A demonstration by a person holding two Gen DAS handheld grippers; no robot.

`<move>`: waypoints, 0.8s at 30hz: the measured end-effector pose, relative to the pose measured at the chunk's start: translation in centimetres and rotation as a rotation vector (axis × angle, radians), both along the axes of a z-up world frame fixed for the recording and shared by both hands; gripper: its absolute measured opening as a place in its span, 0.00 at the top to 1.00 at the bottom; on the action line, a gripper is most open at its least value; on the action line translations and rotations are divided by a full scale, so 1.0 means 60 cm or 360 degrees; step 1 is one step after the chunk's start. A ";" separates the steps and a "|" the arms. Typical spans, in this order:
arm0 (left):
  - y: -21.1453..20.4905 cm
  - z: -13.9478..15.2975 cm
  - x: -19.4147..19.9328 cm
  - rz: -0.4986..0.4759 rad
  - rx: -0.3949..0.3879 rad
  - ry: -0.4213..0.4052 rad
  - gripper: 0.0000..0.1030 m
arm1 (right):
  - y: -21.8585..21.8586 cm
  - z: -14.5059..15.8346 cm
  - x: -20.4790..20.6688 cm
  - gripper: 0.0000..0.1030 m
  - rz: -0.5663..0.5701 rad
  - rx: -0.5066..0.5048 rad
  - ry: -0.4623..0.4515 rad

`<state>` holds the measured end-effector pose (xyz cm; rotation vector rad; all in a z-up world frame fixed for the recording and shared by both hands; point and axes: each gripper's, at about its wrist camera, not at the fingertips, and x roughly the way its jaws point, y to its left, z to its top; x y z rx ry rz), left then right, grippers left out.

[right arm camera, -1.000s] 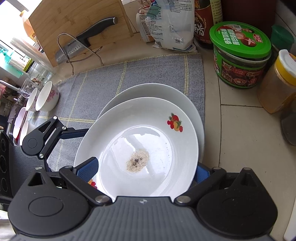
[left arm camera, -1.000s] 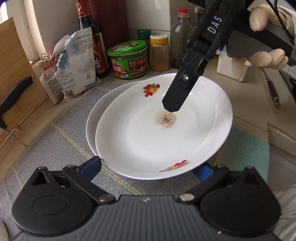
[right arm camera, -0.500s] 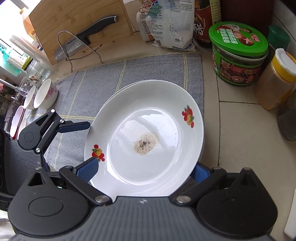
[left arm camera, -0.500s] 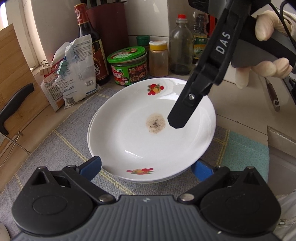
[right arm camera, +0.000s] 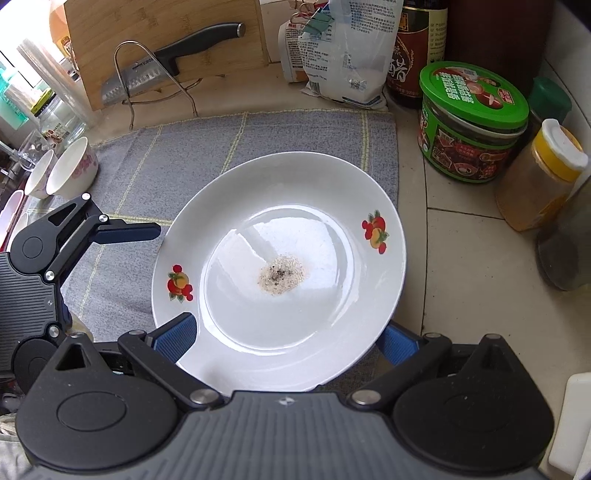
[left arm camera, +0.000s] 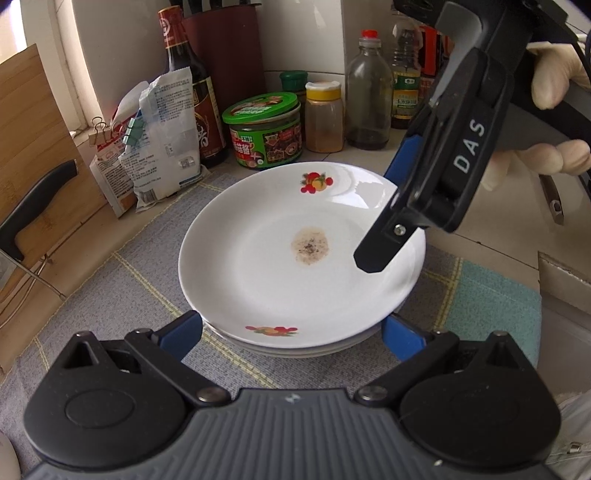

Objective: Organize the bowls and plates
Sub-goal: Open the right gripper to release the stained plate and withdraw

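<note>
— Two stacked white plates [left arm camera: 280,280], that's what we log nearest the left gripper [left arm camera: 291,334]: top one with a fruit print and a brownish speckled stain [left arm camera: 309,245] in the well, sitting on another whose rim shows underneath, both on the grey checked cloth [left arm camera: 122,288].

— Left gripper state?

— Blue pads spread wide, one either side of the stack's near edge; we can't tell if they touch the rim. Nothing clamped.

— And the right gripper [right arm camera: 286,341]?

— From its own camera we see both blue pads apart, flanking the near rim of the top plate, not pinching it. In the left wrist view its black finger [left arm camera: 388,236] hangs over the plate's right side, held by a gloved hand [left arm camera: 554,122].

— Further out?

— Off to the left, past the cloth edge, we mark small white bowls [right arm camera: 72,171] with a pink pattern. Behind the plates: green-lidded jar [left arm camera: 264,129], yellow-capped spice jar [left arm camera: 324,118], clear glass bottle [left arm camera: 369,92] with a red cap, dark soy sauce bottle [left arm camera: 192,96], clipped plastic bags [left arm camera: 162,136]. Far left, a cleaver [right arm camera: 166,62] in a wire rack against a bamboo cutting board [right arm camera: 166,29].
</note>
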<state>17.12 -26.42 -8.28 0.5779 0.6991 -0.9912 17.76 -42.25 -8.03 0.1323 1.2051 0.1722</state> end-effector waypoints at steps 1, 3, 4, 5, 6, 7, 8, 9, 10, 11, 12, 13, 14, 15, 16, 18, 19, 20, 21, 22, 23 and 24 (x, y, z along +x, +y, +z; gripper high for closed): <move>0.000 -0.002 -0.003 -0.0002 0.0010 -0.0012 0.01 | 0.002 -0.003 -0.002 0.00 0.0004 -0.0028 0.0007; 0.004 0.000 -0.005 0.0015 -0.0002 -0.0019 0.01 | 0.007 -0.009 -0.005 0.00 0.0029 -0.0066 0.0016; 0.006 0.001 -0.005 0.0023 -0.0015 -0.0009 0.01 | 0.011 -0.010 -0.008 0.00 0.0047 -0.0089 0.0002; 0.008 0.004 -0.004 0.0031 -0.0032 -0.0007 0.01 | 0.014 -0.009 -0.010 0.00 0.0060 -0.0114 -0.0003; 0.012 0.009 -0.006 0.0038 -0.0058 -0.0010 0.01 | 0.017 -0.008 -0.011 0.00 0.0069 -0.0134 -0.0009; 0.016 0.013 -0.007 0.0050 -0.0076 -0.0025 0.01 | 0.021 -0.004 -0.013 0.00 0.0077 -0.0174 -0.0031; 0.019 0.016 -0.010 0.0065 -0.0093 -0.0048 0.01 | 0.026 0.002 -0.016 0.00 0.0092 -0.0231 -0.0079; 0.022 0.020 -0.012 0.0079 -0.0106 -0.0069 0.01 | 0.031 0.008 -0.018 0.00 0.0114 -0.0282 -0.0120; 0.025 0.024 -0.013 0.0096 -0.0117 -0.0086 0.01 | 0.040 0.017 -0.022 0.00 0.0143 -0.0348 -0.0173; 0.028 0.027 -0.015 0.0114 -0.0127 -0.0098 0.01 | 0.046 0.023 -0.025 0.00 0.0159 -0.0389 -0.0220; 0.030 0.029 -0.017 0.0131 -0.0138 -0.0104 0.01 | 0.052 0.029 -0.028 0.00 0.0173 -0.0416 -0.0265; 0.034 0.033 -0.019 0.0150 -0.0155 -0.0109 0.01 | 0.055 0.031 -0.029 0.00 0.0181 -0.0422 -0.0286; 0.039 0.037 -0.022 0.0173 -0.0174 -0.0118 0.01 | 0.060 0.033 -0.031 0.00 0.0189 -0.0425 -0.0315; 0.042 0.040 -0.023 0.0196 -0.0187 -0.0126 0.01 | 0.064 0.036 -0.033 0.00 0.0192 -0.0432 -0.0342; 0.048 0.045 -0.026 0.0233 -0.0201 -0.0136 0.01 | 0.069 0.037 -0.035 0.00 0.0196 -0.0442 -0.0370; 0.061 0.054 -0.029 0.0301 -0.0232 -0.0138 0.01 | 0.077 0.043 -0.040 0.00 0.0185 -0.0455 -0.0443; 0.068 0.059 -0.031 0.0345 -0.0249 -0.0135 0.01 | 0.079 0.046 -0.040 0.00 0.0178 -0.0454 -0.0477; 0.075 0.063 -0.032 0.0390 -0.0262 -0.0135 0.01 | 0.082 0.050 -0.041 0.00 0.0172 -0.0444 -0.0511; 0.084 0.068 -0.035 0.0437 -0.0274 -0.0137 0.01 | 0.085 0.055 -0.042 0.00 0.0172 -0.0424 -0.0541; 0.092 0.072 -0.037 0.0483 -0.0284 -0.0141 0.01 | 0.088 0.059 -0.042 0.00 0.0178 -0.0398 -0.0570; 0.101 0.076 -0.039 0.0532 -0.0288 -0.0149 0.01 | 0.091 0.062 -0.041 0.00 0.0187 -0.0376 -0.0591; 0.111 0.080 -0.041 0.0587 -0.0288 -0.0159 0.01 | 0.098 0.066 -0.041 0.00 0.0204 -0.0347 -0.0621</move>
